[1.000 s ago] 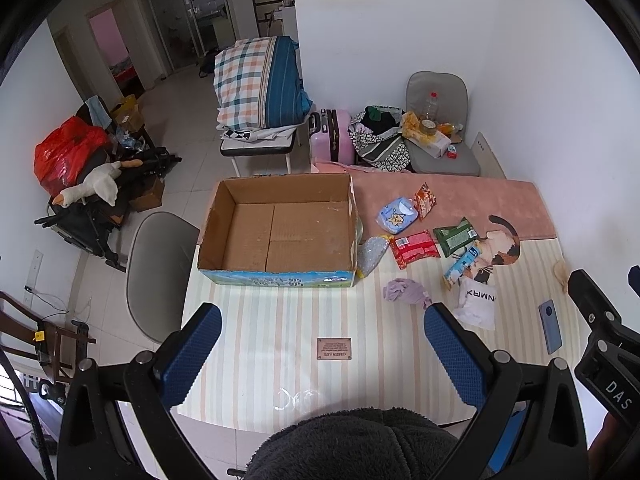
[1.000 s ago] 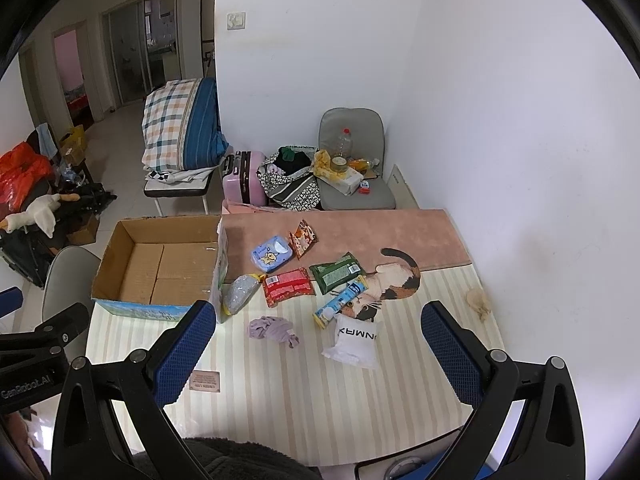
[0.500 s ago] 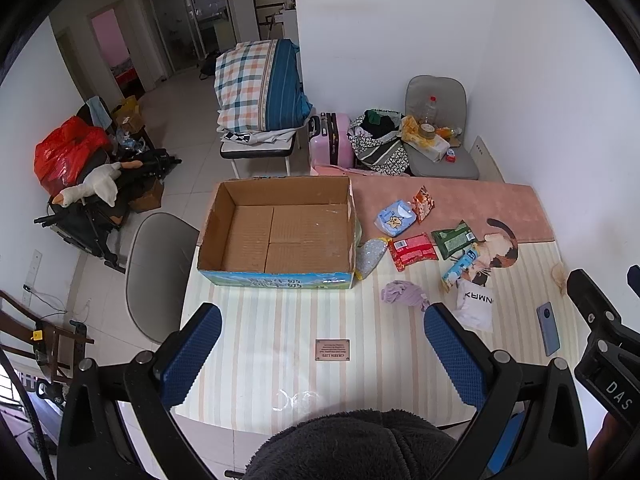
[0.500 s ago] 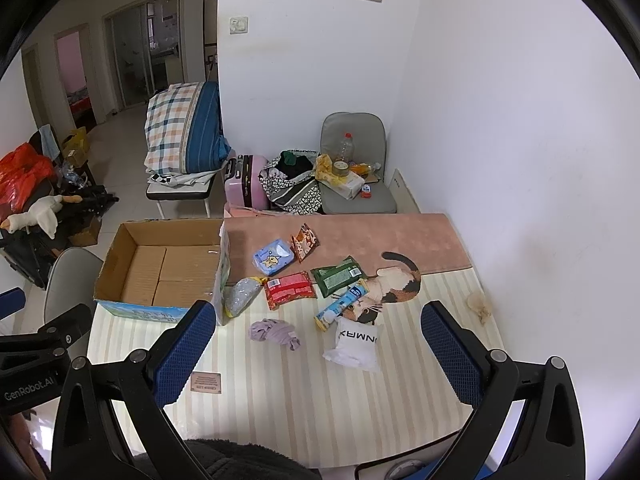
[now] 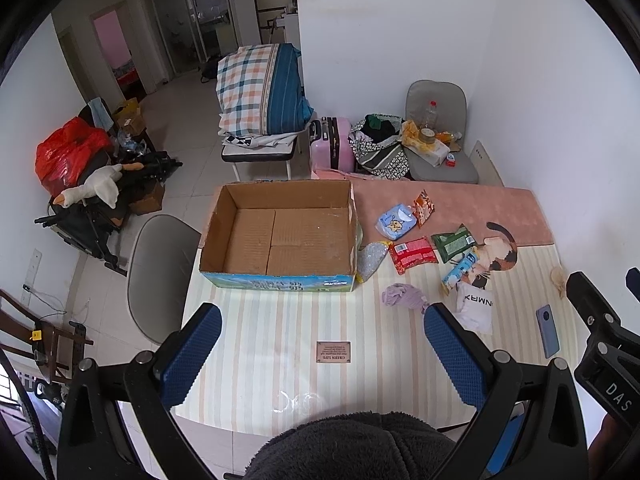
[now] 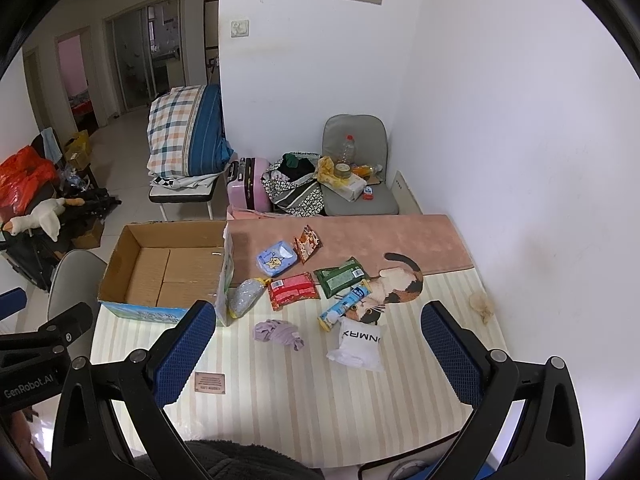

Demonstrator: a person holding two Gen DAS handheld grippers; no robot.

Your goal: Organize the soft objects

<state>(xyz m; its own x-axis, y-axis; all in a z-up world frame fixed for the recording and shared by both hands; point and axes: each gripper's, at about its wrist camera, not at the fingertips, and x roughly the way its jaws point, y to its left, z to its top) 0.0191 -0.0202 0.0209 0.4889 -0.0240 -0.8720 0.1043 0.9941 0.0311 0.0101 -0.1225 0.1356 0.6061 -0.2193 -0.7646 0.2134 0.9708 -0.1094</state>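
Both grippers hang above the near edge of the striped tabletop (image 5: 280, 332), each spread wide with nothing between its blue pads: the left gripper (image 5: 322, 354) over the near middle, the right gripper (image 6: 318, 356) further right. On the far left of the tabletop sits an open cardboard box (image 5: 280, 232), bare inside. Just beside its right wall lies a silvery pouch (image 5: 370, 258). To the right of that, 4 packets are scattered: a light blue pack (image 5: 394, 222), a small orange packet (image 5: 423, 207), a red packet (image 5: 412, 254) and a green packet (image 5: 454, 242). A blue tube (image 5: 460, 272) lies across a cat-shaped mat (image 5: 496, 254), with a white bag (image 5: 476, 306) just near of it. A crumpled lilac cloth (image 5: 402, 296) lies alone between the box and the white bag, touching neither. A blue phone (image 5: 547, 330) lies by the right edge, and a small brown card (image 5: 333, 352) lies near the middle. A grey chair (image 5: 160, 272) stands at the left of the tabletop.
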